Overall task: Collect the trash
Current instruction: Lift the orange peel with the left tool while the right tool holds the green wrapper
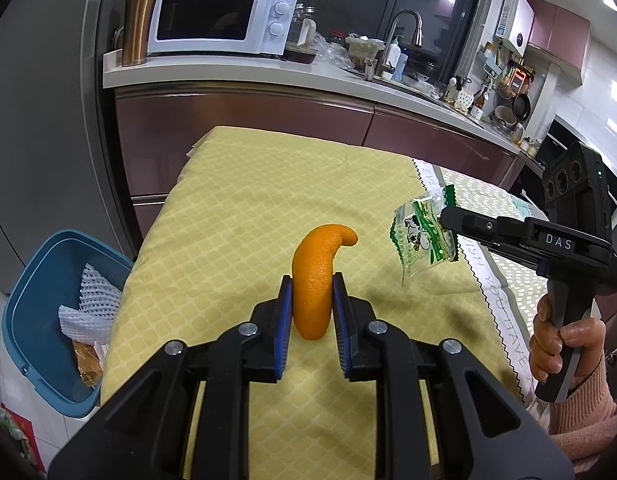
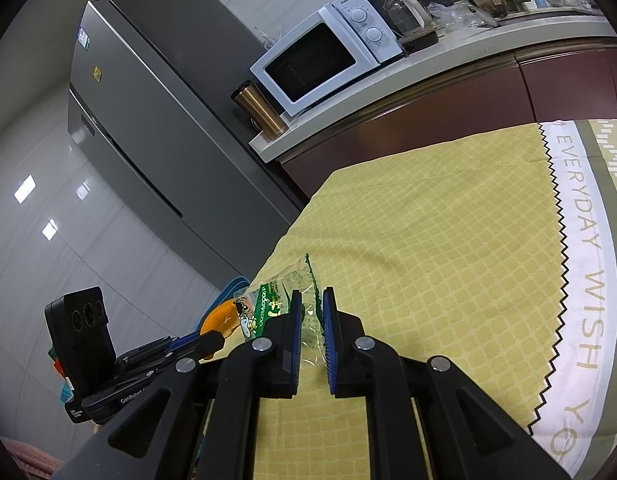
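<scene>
My left gripper (image 1: 312,280) is shut on a curved piece of orange peel (image 1: 316,276) and holds it above the yellow tablecloth (image 1: 244,208). My right gripper (image 2: 311,294) is shut on a clear green-printed snack wrapper (image 2: 274,300), lifted off the table. In the left wrist view the right gripper (image 1: 442,218) holds the wrapper (image 1: 422,236) to the right of the peel. In the right wrist view the peel (image 2: 220,316) and the left gripper's fingers (image 2: 196,344) show at the lower left. A blue bin (image 1: 40,280) stands on the floor left of the table, with white foam netting (image 1: 90,300) inside.
A kitchen counter (image 1: 236,76) behind the table carries a white microwave (image 1: 220,16), a copper tumbler (image 1: 136,28) and a sink with bottles. A grey fridge (image 2: 148,120) stands at the left. A printed runner (image 2: 580,240) covers the table's right part.
</scene>
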